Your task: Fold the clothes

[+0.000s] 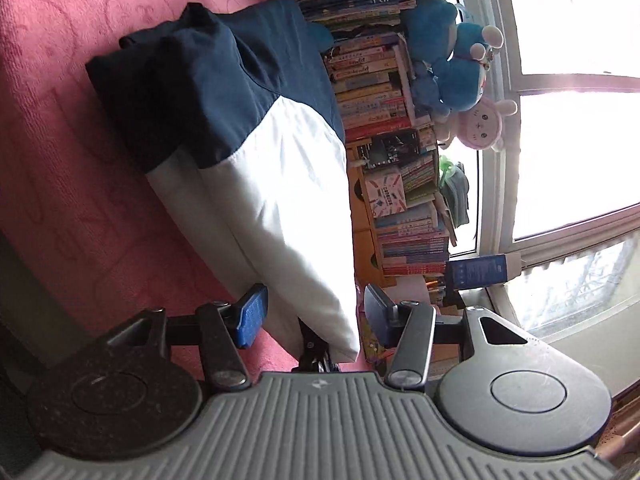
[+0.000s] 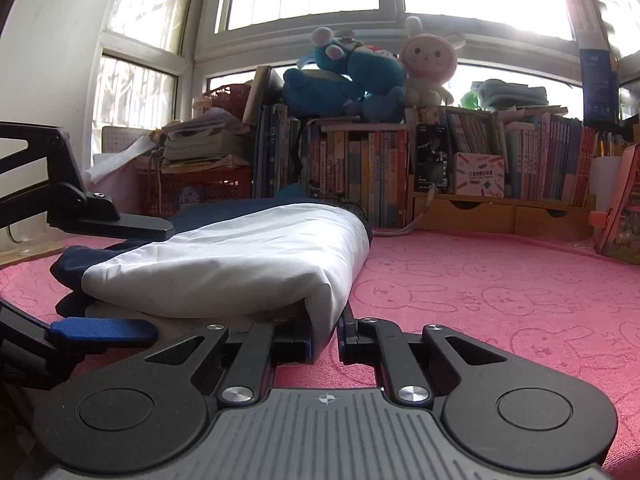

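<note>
A folded white and navy garment (image 1: 280,184) (image 2: 224,264) lies on a pink towel-like cover (image 2: 480,300). Its navy sleeves (image 1: 192,92) lie at the far end. My left gripper (image 1: 314,296) is open wide, and the white near edge of the garment runs between its blue pad (image 1: 252,316) and its dark pad (image 1: 378,312). In the right wrist view the left gripper (image 2: 160,280) straddles the garment's side, one finger above and one below. My right gripper (image 2: 323,332) is shut on the white near corner, whose fold fills the gap between the fingers.
Behind the garment runs a low shelf of books (image 2: 440,160) with plush toys (image 2: 352,76) on top, in front of bright windows. A red basket (image 2: 200,188) with stacked papers stands at the back left. A book (image 2: 620,212) leans at the right edge. Pink cover (image 1: 60,160) stretches to the right.
</note>
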Tool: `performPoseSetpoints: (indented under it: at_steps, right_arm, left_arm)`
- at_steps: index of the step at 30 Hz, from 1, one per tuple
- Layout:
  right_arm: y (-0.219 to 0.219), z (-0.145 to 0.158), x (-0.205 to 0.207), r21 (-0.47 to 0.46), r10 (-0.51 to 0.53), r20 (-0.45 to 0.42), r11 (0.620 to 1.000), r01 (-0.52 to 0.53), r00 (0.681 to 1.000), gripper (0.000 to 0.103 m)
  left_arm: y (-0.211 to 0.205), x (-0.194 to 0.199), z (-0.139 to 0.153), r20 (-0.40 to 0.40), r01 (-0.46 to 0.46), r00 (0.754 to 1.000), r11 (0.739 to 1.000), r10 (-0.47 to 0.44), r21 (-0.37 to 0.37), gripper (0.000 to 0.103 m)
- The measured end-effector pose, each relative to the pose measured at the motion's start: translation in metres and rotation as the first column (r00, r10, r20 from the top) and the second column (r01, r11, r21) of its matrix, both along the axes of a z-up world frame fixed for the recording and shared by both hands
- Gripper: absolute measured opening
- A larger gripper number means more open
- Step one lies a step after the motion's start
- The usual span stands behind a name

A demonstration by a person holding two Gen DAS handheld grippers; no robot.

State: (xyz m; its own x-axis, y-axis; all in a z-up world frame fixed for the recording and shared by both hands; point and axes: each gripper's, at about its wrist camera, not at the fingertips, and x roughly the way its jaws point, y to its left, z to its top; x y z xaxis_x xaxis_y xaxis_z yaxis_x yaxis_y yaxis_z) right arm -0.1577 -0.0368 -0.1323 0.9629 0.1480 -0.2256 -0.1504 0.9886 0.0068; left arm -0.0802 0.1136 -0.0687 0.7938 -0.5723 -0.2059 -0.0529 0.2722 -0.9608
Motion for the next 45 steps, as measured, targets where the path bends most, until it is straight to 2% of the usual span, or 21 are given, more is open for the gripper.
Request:
performPoseSetpoints:
  at_steps: [4, 8, 11, 13, 15, 16, 17, 20, 23, 25, 27, 29, 30, 32, 34, 36, 37, 38, 40, 43, 45]
  right_arm:
    - [0.001, -0.002, 0.000, 0.002, -0.001, 0.000, 1.000, 0.001, 1.000, 0.013]
    - [-0.001, -0.001, 0.000, 0.017, 0.003, 0.000, 1.000, -0.003, 1.000, 0.013]
    - [-0.002, -0.002, 0.000, 0.027, 0.006, 0.002, 1.000, -0.006, 1.000, 0.013]
    - [-0.003, -0.003, -0.001, 0.042, 0.004, 0.003, 0.999, -0.004, 1.000, 0.013]
    - [-0.004, -0.003, 0.000, 0.053, 0.001, 0.006, 0.999, -0.001, 1.000, 0.013]
    - [-0.006, -0.003, 0.000, 0.060, -0.001, 0.007, 0.998, 0.001, 1.000, 0.013]
    - [-0.008, -0.002, 0.000, 0.067, -0.003, 0.007, 0.998, 0.002, 1.000, 0.013]
    - [-0.009, -0.004, 0.000, 0.061, -0.013, 0.015, 0.998, 0.012, 1.000, 0.014]
    - [-0.006, -0.006, -0.004, 0.025, -0.008, 0.033, 1.000, 0.007, 0.999, 0.015]
    - [-0.003, -0.005, -0.005, 0.013, -0.008, 0.042, 1.000, 0.007, 0.999, 0.015]
    - [-0.001, -0.002, -0.004, 0.004, -0.007, 0.050, 1.000, 0.007, 0.999, 0.018]
    - [0.000, 0.002, -0.002, -0.012, -0.005, 0.059, 1.000, 0.006, 0.998, 0.027]
    - [0.001, 0.004, -0.001, -0.024, -0.006, 0.066, 1.000, 0.007, 0.998, 0.030]
    - [0.003, 0.009, 0.002, -0.054, -0.013, 0.086, 0.998, 0.017, 0.996, 0.043]
    - [0.004, 0.011, 0.007, -0.073, -0.013, 0.102, 0.997, 0.020, 0.995, 0.050]
    - [0.003, 0.010, 0.014, -0.070, -0.003, 0.085, 0.997, 0.009, 0.996, 0.047]
    - [0.002, 0.009, 0.017, -0.071, 0.002, 0.072, 0.997, 0.004, 0.997, 0.031]
    - [0.003, 0.008, 0.019, -0.078, 0.005, 0.063, 0.997, 0.000, 0.998, 0.023]
    - [0.005, 0.006, 0.020, -0.093, 0.006, 0.054, 0.996, -0.002, 0.999, 0.022]
    - [0.006, 0.003, 0.019, -0.109, -0.004, 0.053, 0.994, 0.010, 0.999, 0.021]
    - [0.007, 0.002, 0.020, -0.118, -0.013, 0.052, 0.993, 0.019, 0.999, 0.022]
  left_arm:
    - [-0.009, 0.006, 0.000, -0.004, -0.037, 0.999, 0.998, 0.037, 0.043, 0.056]
    - [-0.017, 0.012, -0.009, -0.056, 0.007, 0.998, 1.000, -0.006, 0.010, 0.058]
    - [-0.018, 0.009, -0.011, -0.046, -0.014, 0.999, 1.000, 0.014, 0.011, 0.059]
    - [-0.019, 0.007, -0.011, -0.024, -0.053, 0.998, 0.999, 0.053, -0.006, 0.062]
    - [-0.021, 0.006, -0.009, 0.013, -0.072, 0.997, 0.997, 0.073, -0.024, 0.079]
    - [-0.021, 0.007, -0.007, 0.027, -0.072, 0.997, 0.997, 0.073, -0.023, 0.082]
    - [-0.021, 0.007, -0.005, 0.032, -0.075, 0.997, 0.997, 0.075, -0.009, 0.081]
    - [-0.018, 0.003, 0.007, 0.085, -0.088, 0.993, 0.994, 0.083, 0.059, 0.056]
    - [-0.006, 0.003, 0.009, 0.090, -0.073, 0.994, 0.995, 0.067, 0.061, 0.055]
    - [-0.002, 0.006, 0.002, 0.043, -0.071, 0.997, 0.997, 0.070, 0.034, 0.059]
    - [-0.002, 0.009, -0.007, -0.002, -0.066, 0.998, 0.998, 0.066, 0.008, 0.067]
    - [-0.005, 0.009, -0.009, -0.003, -0.066, 0.998, 0.998, 0.066, 0.002, 0.069]
    - [-0.007, 0.010, -0.007, 0.006, -0.067, 0.998, 0.998, 0.067, 0.017, 0.070]
    - [-0.010, 0.011, -0.003, 0.022, -0.066, 0.998, 0.997, 0.065, 0.045, 0.071]
    - [-0.009, 0.012, 0.000, 0.032, -0.076, 0.997, 0.995, 0.073, 0.068, 0.072]
    - [-0.003, 0.012, 0.000, 0.032, -0.108, 0.994, 0.992, 0.106, 0.064, 0.072]
    - [0.000, 0.012, 0.000, 0.032, -0.125, 0.992, 0.990, 0.124, 0.059, 0.072]
    - [0.004, 0.012, 0.001, 0.031, -0.148, 0.989, 0.987, 0.146, 0.062, 0.071]
    - [0.014, 0.008, 0.004, 0.029, -0.215, 0.977, 0.970, 0.213, 0.112, 0.068]
    - [0.029, 0.003, 0.009, 0.035, -0.311, 0.950, 0.931, 0.310, 0.189, 0.058]
    - [0.035, 0.001, 0.012, 0.049, -0.334, 0.942, 0.910, 0.332, 0.246, 0.059]
